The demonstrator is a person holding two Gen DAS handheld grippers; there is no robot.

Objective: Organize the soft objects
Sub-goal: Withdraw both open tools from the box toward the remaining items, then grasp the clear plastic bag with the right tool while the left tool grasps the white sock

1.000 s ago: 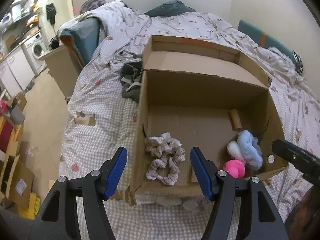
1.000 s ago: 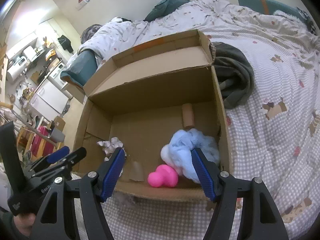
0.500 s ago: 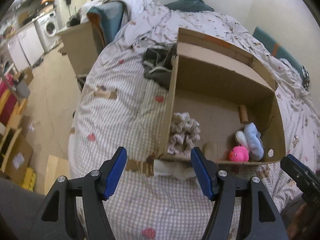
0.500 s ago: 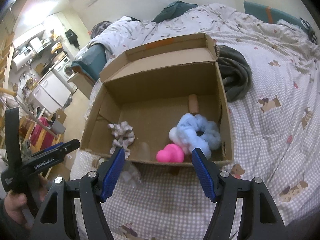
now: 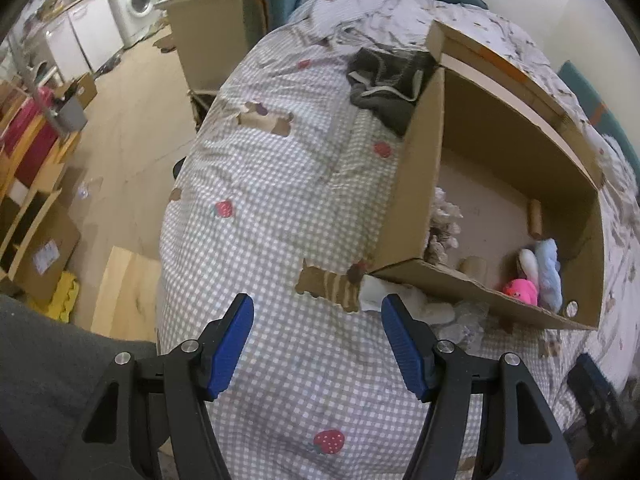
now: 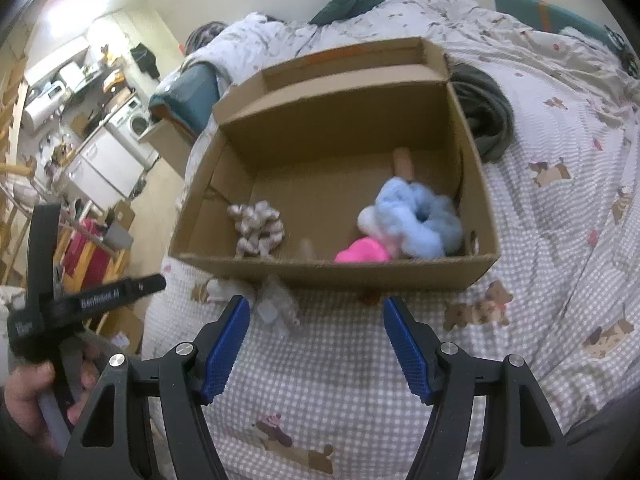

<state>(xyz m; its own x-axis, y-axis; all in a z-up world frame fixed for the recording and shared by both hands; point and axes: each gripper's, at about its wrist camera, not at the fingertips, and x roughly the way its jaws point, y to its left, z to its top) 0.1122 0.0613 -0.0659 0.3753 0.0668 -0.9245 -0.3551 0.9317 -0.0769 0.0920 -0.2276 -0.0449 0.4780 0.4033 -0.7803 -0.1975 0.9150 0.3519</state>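
An open cardboard box (image 6: pixel 336 276) (image 5: pixel 416 184) sits on the checked bed cover. Inside lie a beige scrunchie (image 6: pixel 256 229) (image 5: pixel 443 224), a blue fluffy scrunchie (image 6: pixel 420 216) (image 5: pixel 547 276), a pink soft toy (image 6: pixel 362 251) (image 5: pixel 520 291) and a cardboard tube (image 6: pixel 402 162) (image 5: pixel 534 217). A pale soft item (image 5: pixel 408 300) (image 6: pixel 276 304) lies on the bed against the box's near wall. My left gripper (image 5: pixel 316 340) is open and empty over the bed, left of the box; it also shows in the right wrist view (image 6: pixel 120 292). My right gripper (image 6: pixel 316 340) is open and empty in front of the box.
A dark grey garment (image 5: pixel 386 84) (image 6: pixel 486 116) lies beside the box's far side. The bed edge (image 5: pixel 172 216) drops to the floor on the left, where cardboard and shelves (image 5: pixel 28 216) stand. A crumpled duvet (image 6: pixel 360 20) covers the far bed.
Both grippers have pulled back out of the box toward me. The left one has also swung left, so the box now lies to its right. Both stay open.
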